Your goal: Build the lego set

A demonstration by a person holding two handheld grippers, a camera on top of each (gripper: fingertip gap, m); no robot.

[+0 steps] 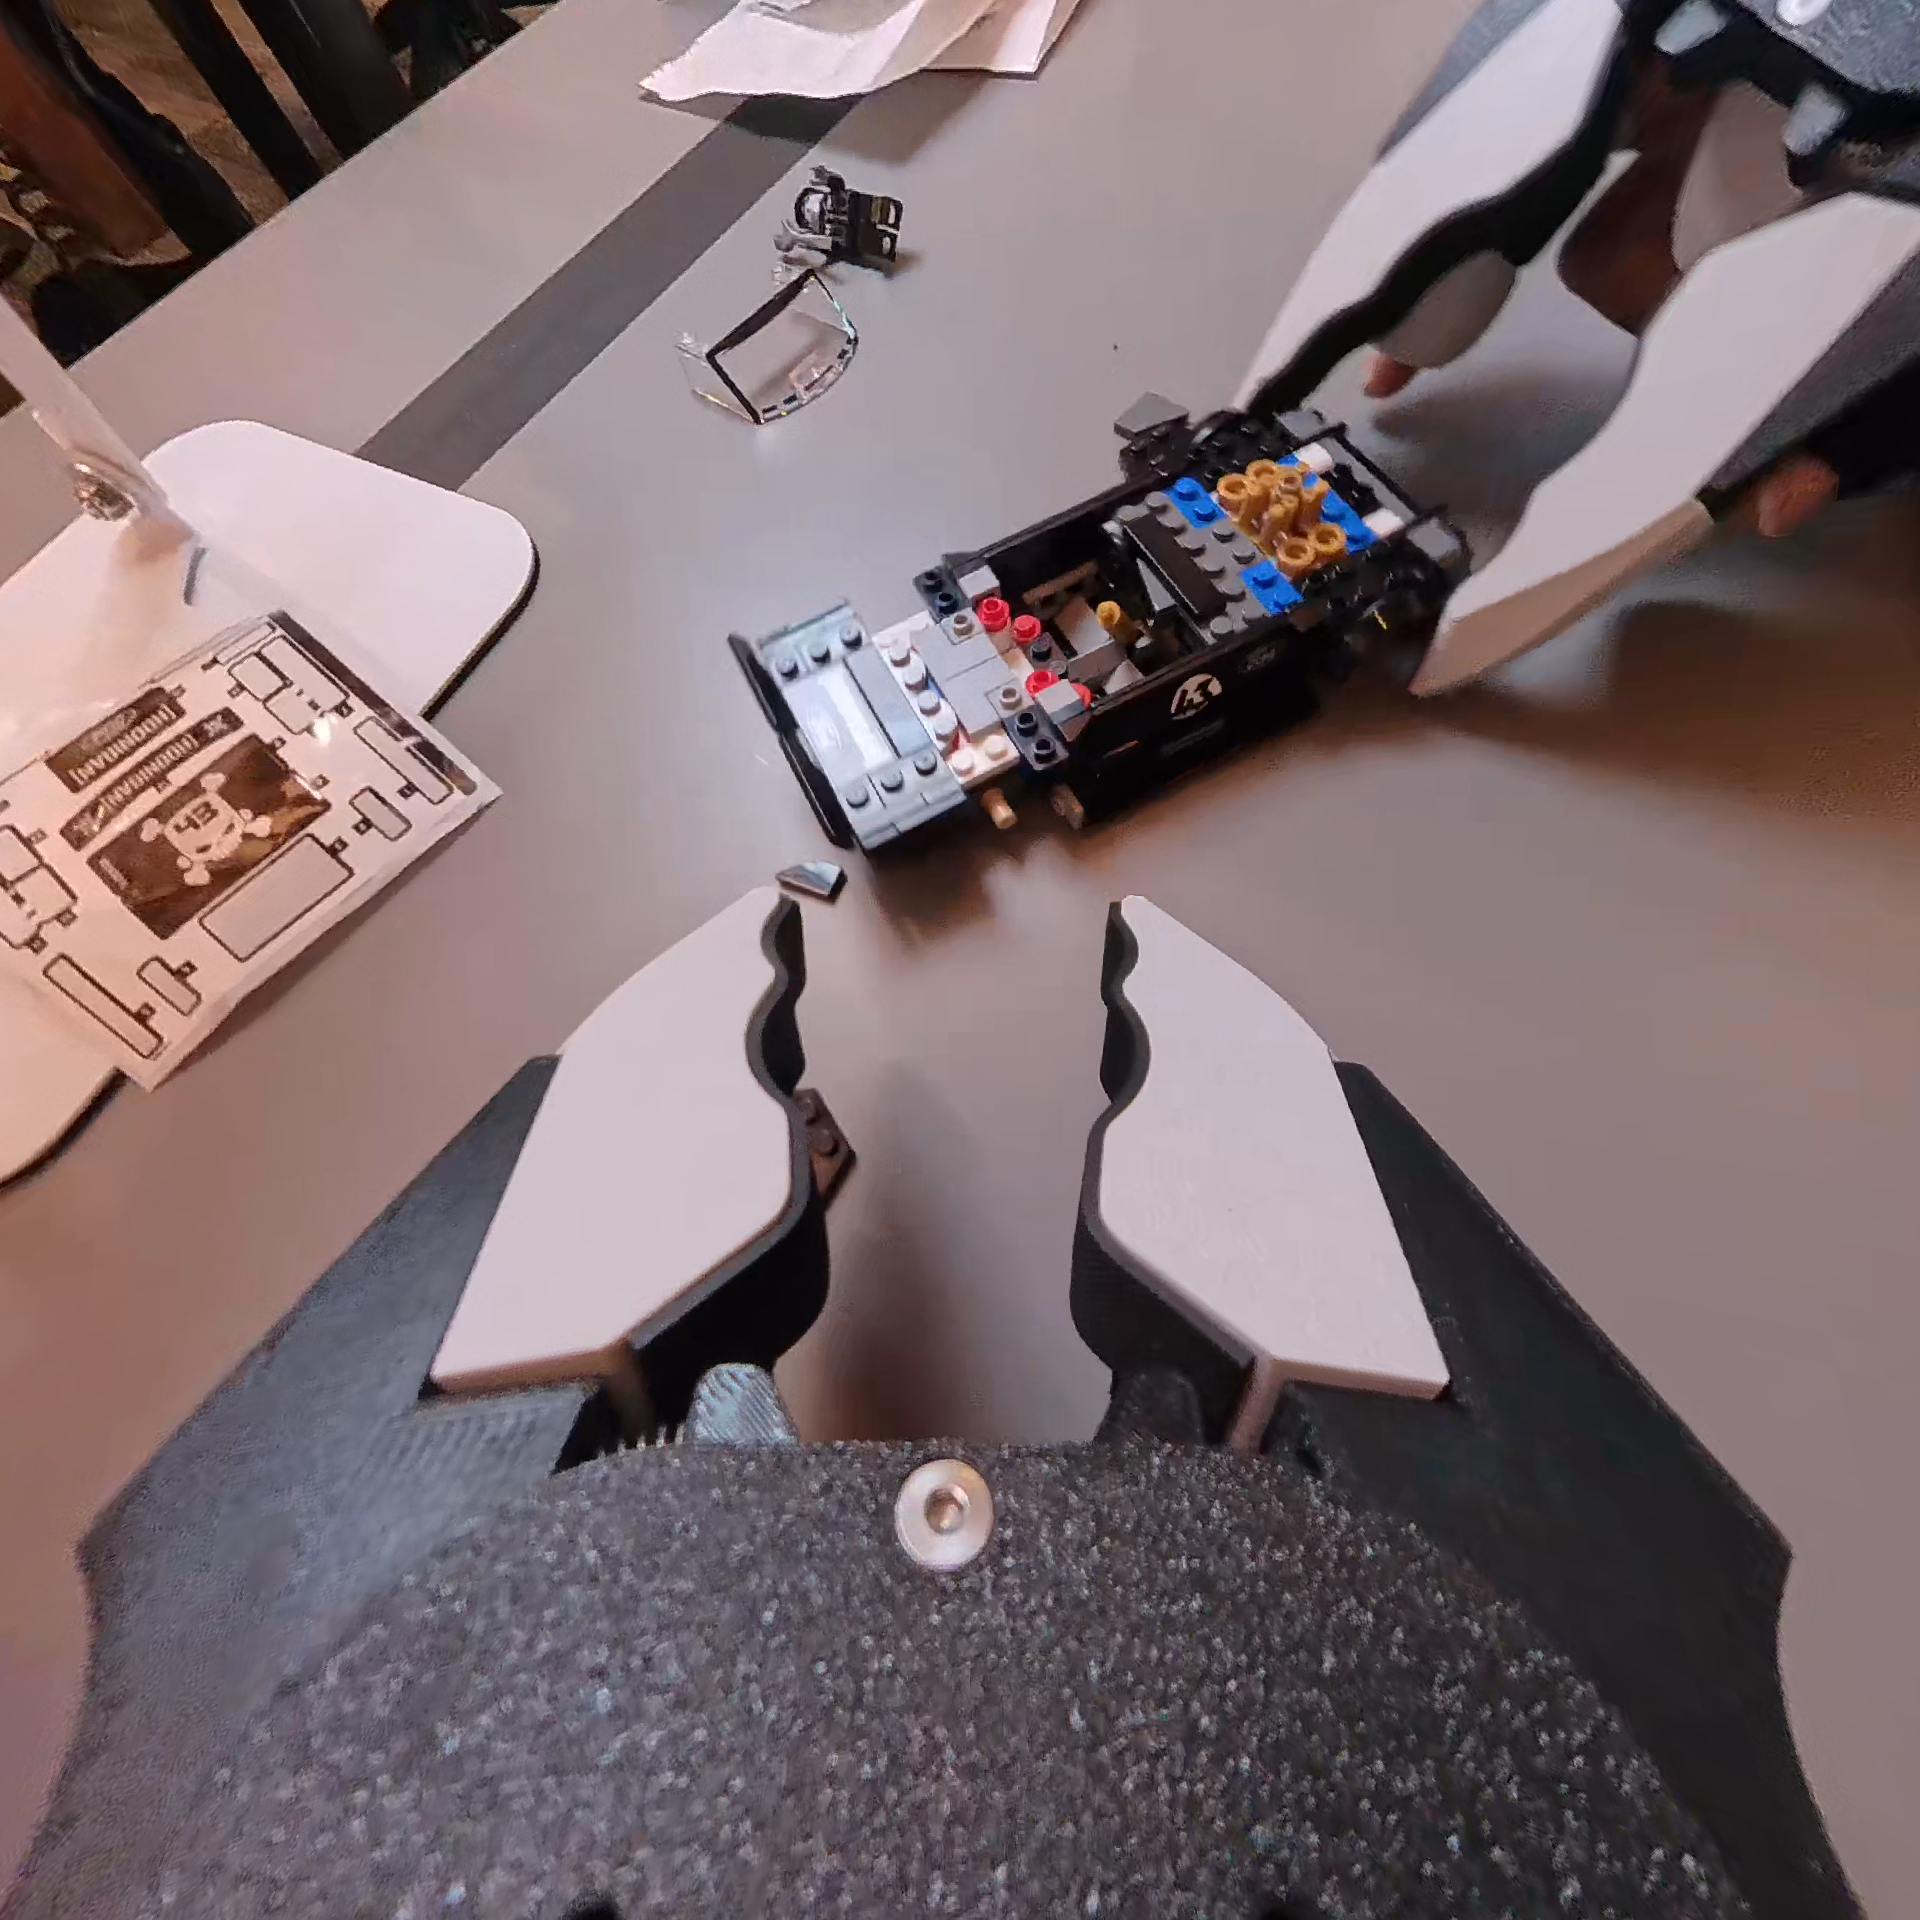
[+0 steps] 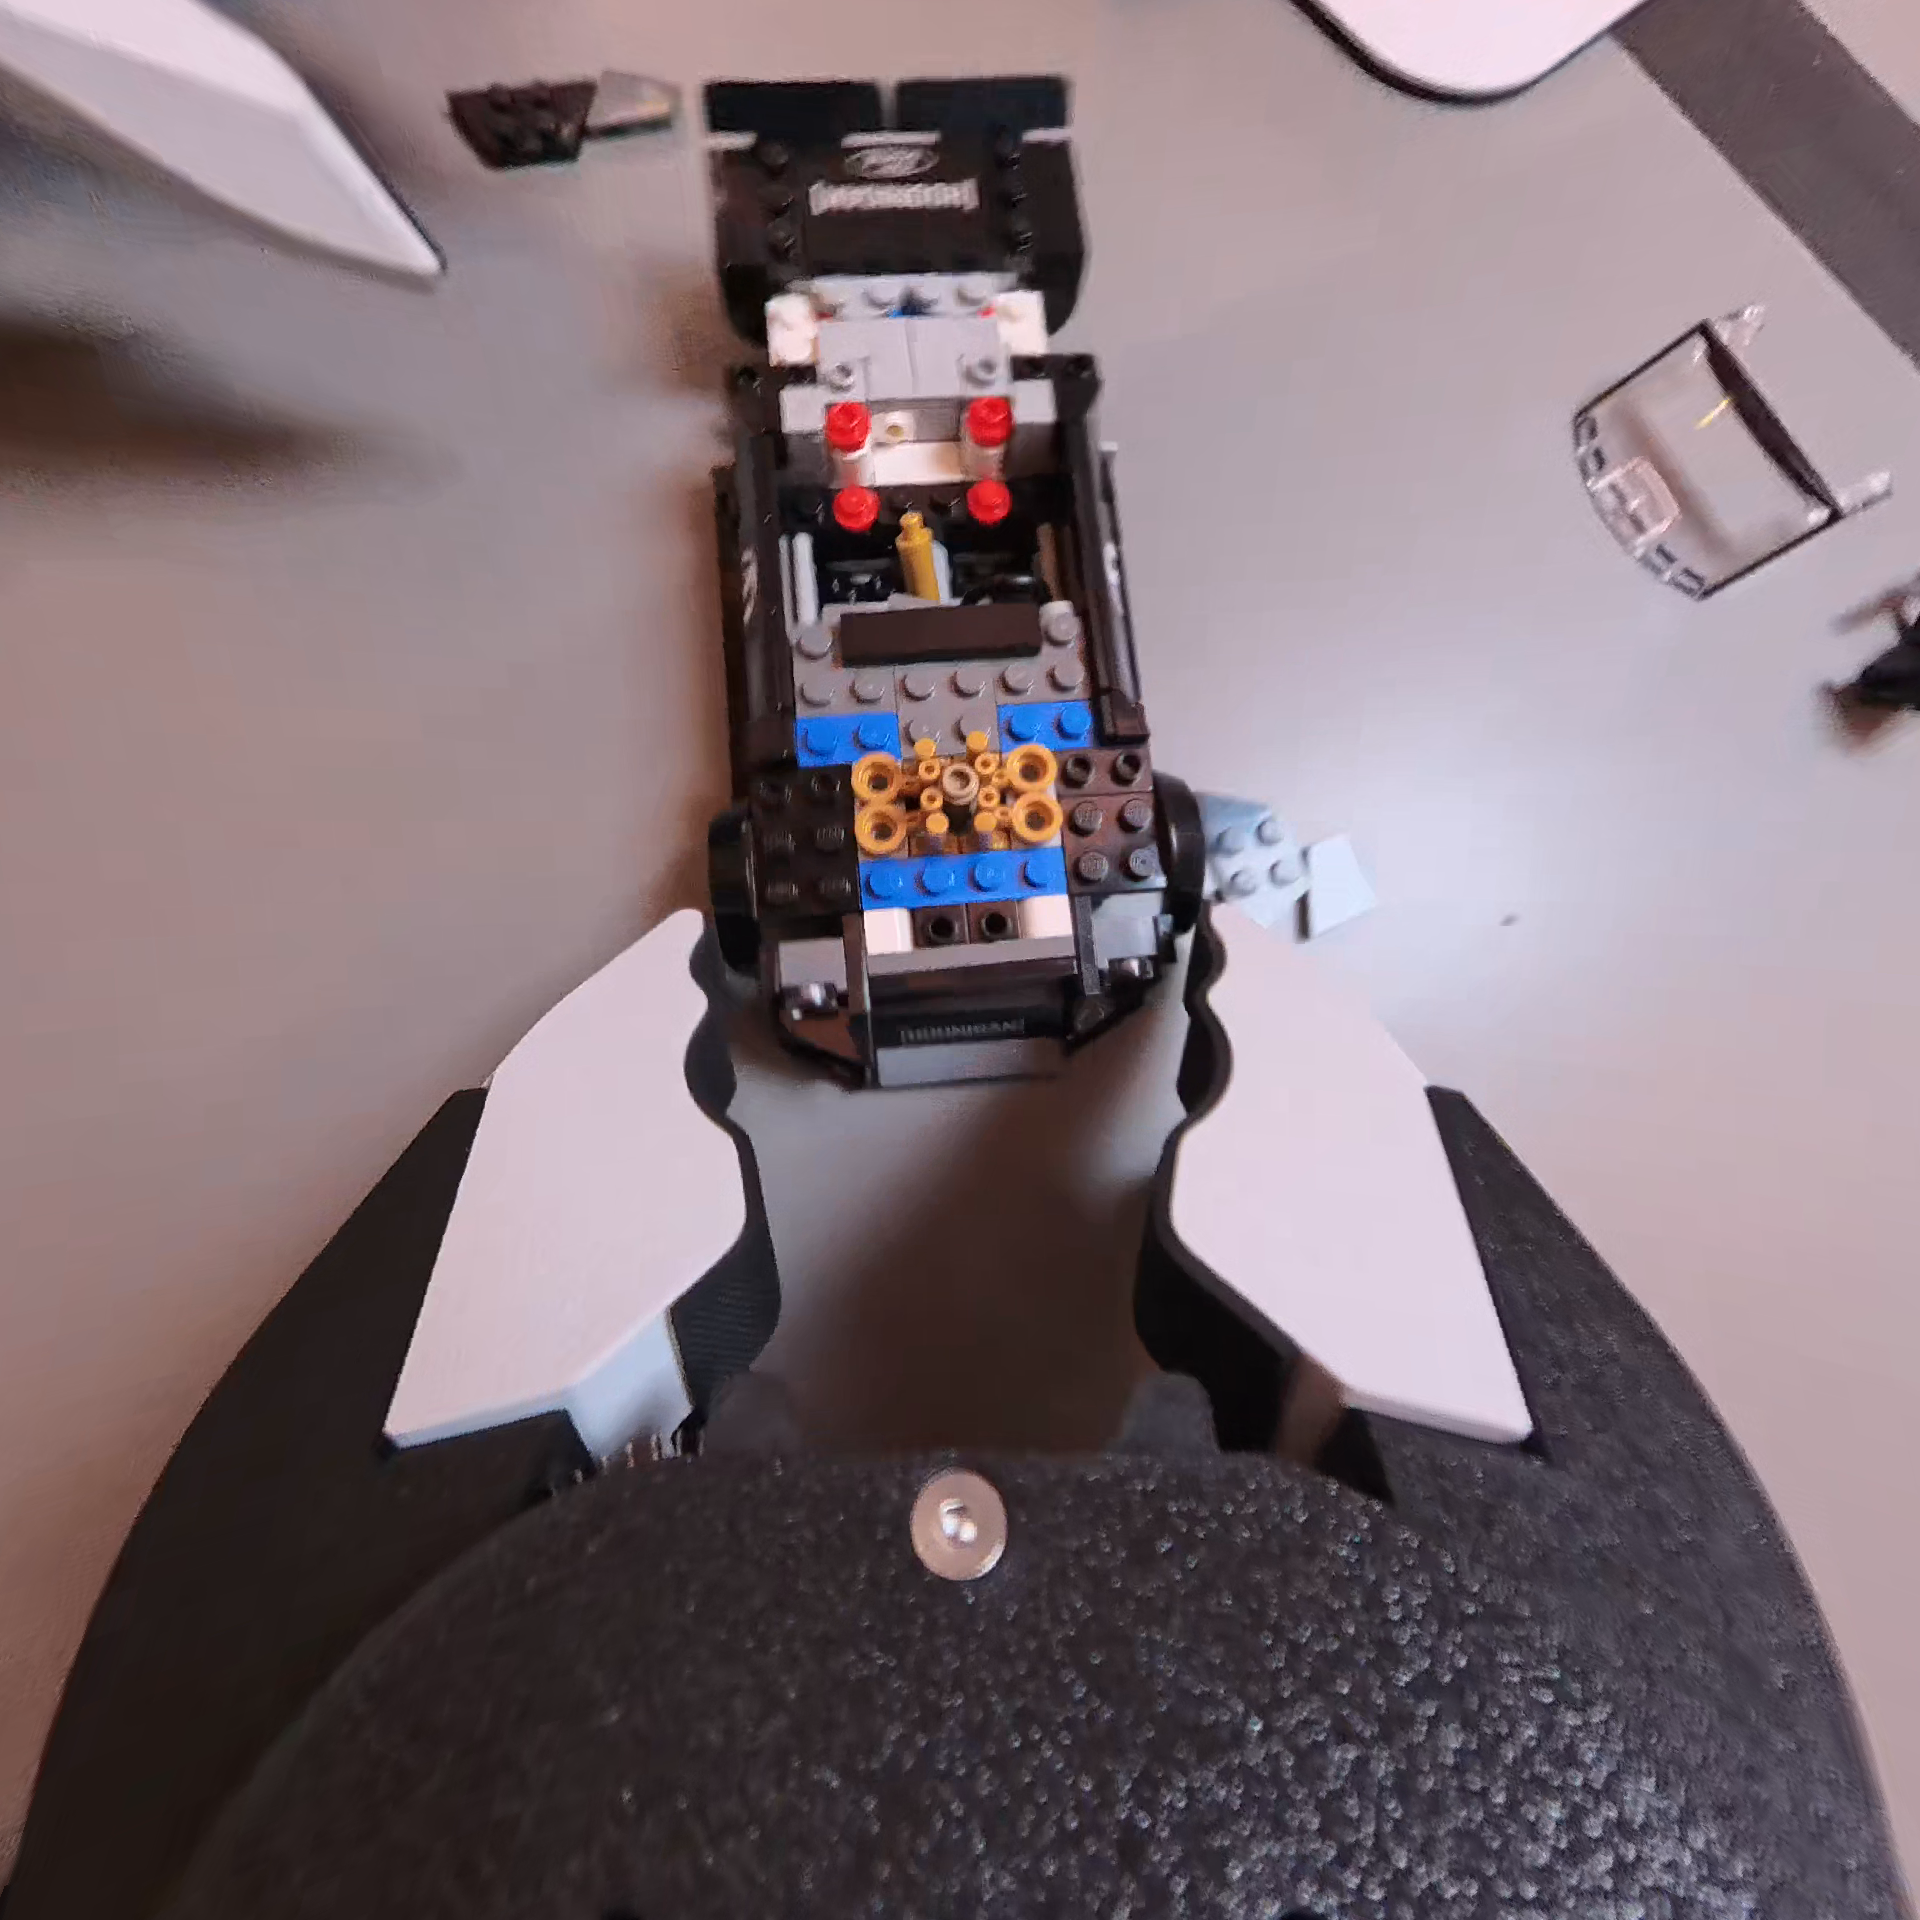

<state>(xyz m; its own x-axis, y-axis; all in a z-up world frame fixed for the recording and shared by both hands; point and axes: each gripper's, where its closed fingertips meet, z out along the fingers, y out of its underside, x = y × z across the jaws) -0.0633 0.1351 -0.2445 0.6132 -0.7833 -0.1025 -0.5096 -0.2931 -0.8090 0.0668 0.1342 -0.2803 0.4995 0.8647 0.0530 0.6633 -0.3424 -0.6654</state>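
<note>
1. Hidden or unclear: in my left wrist view the black studded plate is half covered by my left finger, so I cannot tell its full shape. The white stand base is cut off at the frame's left edge, and its post is blurred. Papers at the far table edge run out of frame. The right wrist view is motion-blurred toward its edges; the small dark part at its right border cannot be identified.
2. Left gripper: fingers spread wide, holding nothing, above the grey table. A small dark slope piece lies just beyond the left fingertip; I cannot tell whether they touch.
3. Right gripper: fingers parted wide, straddling the near end of the lego car. The tips lie just beside the car's two sides; contact is unclear, and nothing is clamped.
4. The lego car rests on the table between the two grippers, roofless, with gold engine parts and red studs exposed.
5. A loose light grey piece lies by the car's side next to my right fingertip.
6. The clear windscreen piece and a black-and-clear sub-assembly lie apart, beyond the car.
7. The sticker sheet lies beside the stand base, overlapping its edge.
</note>
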